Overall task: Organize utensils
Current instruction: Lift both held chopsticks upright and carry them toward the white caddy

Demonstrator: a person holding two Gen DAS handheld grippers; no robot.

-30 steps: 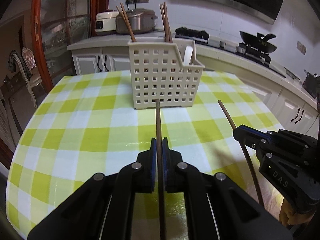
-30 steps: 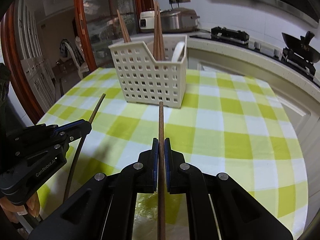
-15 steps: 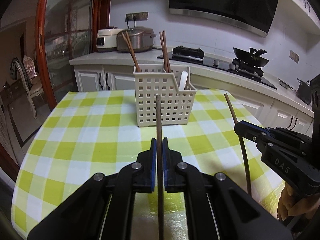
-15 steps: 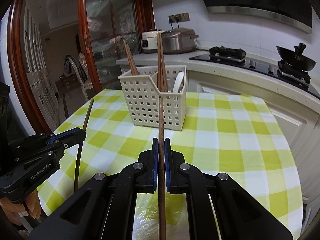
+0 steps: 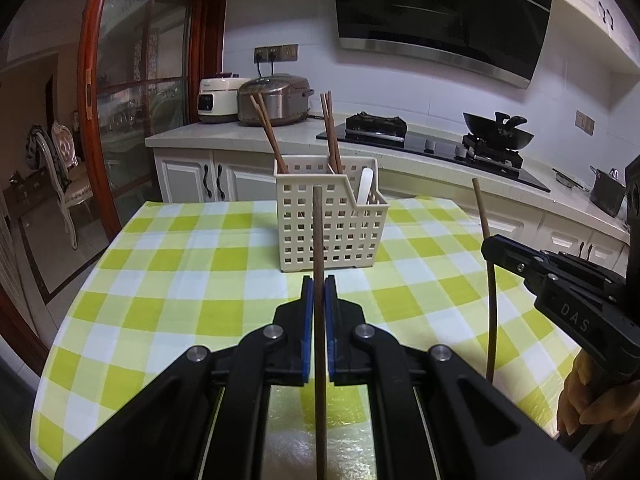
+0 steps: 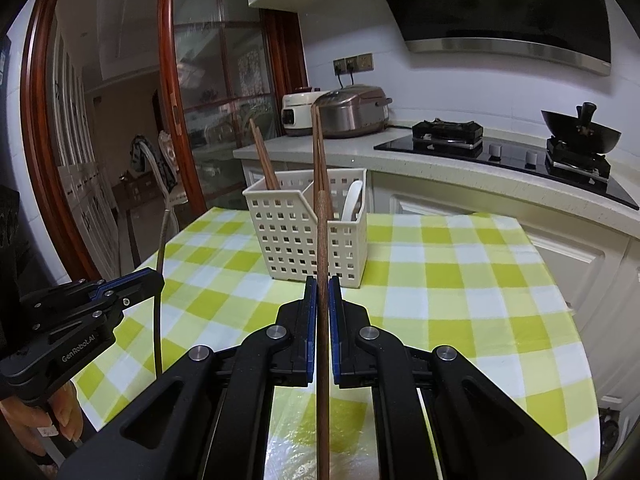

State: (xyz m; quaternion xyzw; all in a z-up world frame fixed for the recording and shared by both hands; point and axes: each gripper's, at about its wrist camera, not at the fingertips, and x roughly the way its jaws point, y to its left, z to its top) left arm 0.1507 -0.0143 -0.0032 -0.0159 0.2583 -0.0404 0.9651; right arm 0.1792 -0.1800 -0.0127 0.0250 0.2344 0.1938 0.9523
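Four chopsticks [image 5: 272, 138] and one white spoon [image 5: 365, 189] stand in the basket [image 5: 320, 232]. My left gripper [image 5: 319, 292] and right gripper [image 6: 322, 292] each clench one chopstick [image 5: 318, 236].

6 chopsticks [image 5: 319, 240], 1 basket [image 5: 328, 236], 1 spoon [image 5: 365, 190], 2 cookers [image 5: 274, 100].
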